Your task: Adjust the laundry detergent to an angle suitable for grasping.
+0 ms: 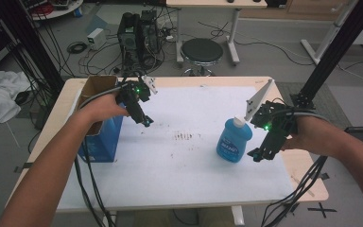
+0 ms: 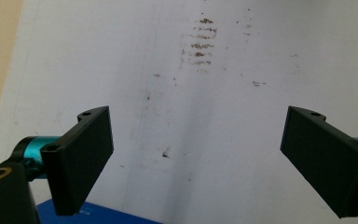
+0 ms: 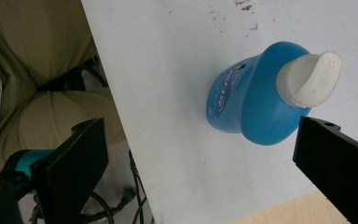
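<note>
A blue bottle [image 1: 234, 140] with a white cap stands upright on the white sheet [image 1: 184, 161], right of centre. My right gripper [image 1: 257, 155] is open just to the bottle's right, a little above the table, with nothing between its jaws. In the right gripper view the blue bottle [image 3: 256, 95] lies ahead, close to the right-hand jaw. My left gripper [image 1: 146, 122] is open too, held above the sheet beside the blue box [image 1: 102, 142]. The left gripper view has bare white sheet [image 2: 205, 116] with brown smudges [image 2: 200, 44] between the jaws.
A blue box with an open cardboard top stands at the table's left edge, under my left forearm. Brown smudges [image 1: 185, 136] mark the sheet's middle. Bare wood rims the table [image 1: 307, 184]. Beyond the far edge stand a black stool [image 1: 202, 51] and a computer tower [image 1: 137, 33].
</note>
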The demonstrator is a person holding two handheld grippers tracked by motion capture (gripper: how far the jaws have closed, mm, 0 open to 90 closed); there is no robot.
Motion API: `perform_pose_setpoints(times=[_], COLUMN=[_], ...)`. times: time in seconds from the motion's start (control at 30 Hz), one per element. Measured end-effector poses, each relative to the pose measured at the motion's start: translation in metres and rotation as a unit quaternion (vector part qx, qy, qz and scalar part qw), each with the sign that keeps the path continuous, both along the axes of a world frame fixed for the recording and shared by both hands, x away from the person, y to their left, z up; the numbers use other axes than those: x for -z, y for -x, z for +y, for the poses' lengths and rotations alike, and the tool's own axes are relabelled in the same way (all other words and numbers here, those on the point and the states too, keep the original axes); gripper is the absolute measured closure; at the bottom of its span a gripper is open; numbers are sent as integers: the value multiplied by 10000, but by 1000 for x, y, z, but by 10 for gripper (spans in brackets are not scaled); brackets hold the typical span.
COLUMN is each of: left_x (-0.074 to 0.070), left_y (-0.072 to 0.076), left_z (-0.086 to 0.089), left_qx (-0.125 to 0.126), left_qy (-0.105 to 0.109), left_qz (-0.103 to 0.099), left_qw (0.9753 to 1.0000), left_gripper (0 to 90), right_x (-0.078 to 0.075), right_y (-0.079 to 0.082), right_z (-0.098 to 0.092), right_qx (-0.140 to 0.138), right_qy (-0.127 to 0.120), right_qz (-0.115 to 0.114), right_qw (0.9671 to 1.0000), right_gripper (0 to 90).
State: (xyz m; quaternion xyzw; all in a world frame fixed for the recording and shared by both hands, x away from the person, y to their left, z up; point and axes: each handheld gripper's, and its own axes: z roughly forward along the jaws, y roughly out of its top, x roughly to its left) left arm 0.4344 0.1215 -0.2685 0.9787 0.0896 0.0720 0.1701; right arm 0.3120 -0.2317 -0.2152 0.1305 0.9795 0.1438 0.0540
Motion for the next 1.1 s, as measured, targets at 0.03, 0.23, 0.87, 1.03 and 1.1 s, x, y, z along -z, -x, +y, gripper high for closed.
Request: perform_pose_setpoints(times=[0.03, 0.23, 0.87, 1.03, 1.1], left_x=[1, -1, -7, -7, -7], left_y=[2, 1, 9, 11, 11], left_z=[-1, -3, -3, -3, -3], left_qx=[-110, -20, -43, -88, -18], left_qy=[121, 43, 36, 70, 59], left_qz=[20, 11, -99, -109, -114], left_qw=[9999, 10000, 9999, 9999, 9999], left_gripper=[93, 93, 93, 93, 93], right_x=[0, -2, -2, -1, 0], right_y=[0, 1, 2, 2, 2], right_z=[0, -3, -11, -11, -10], right_qx=[14, -7, 19, 60, 55], right_qy=[0, -2, 17, 56, 68], right_qz=[0, -12, -65, -81, -74], right_qw=[10000, 10000, 10000, 9999, 9999], right_gripper=[25, 25, 25, 25, 25])
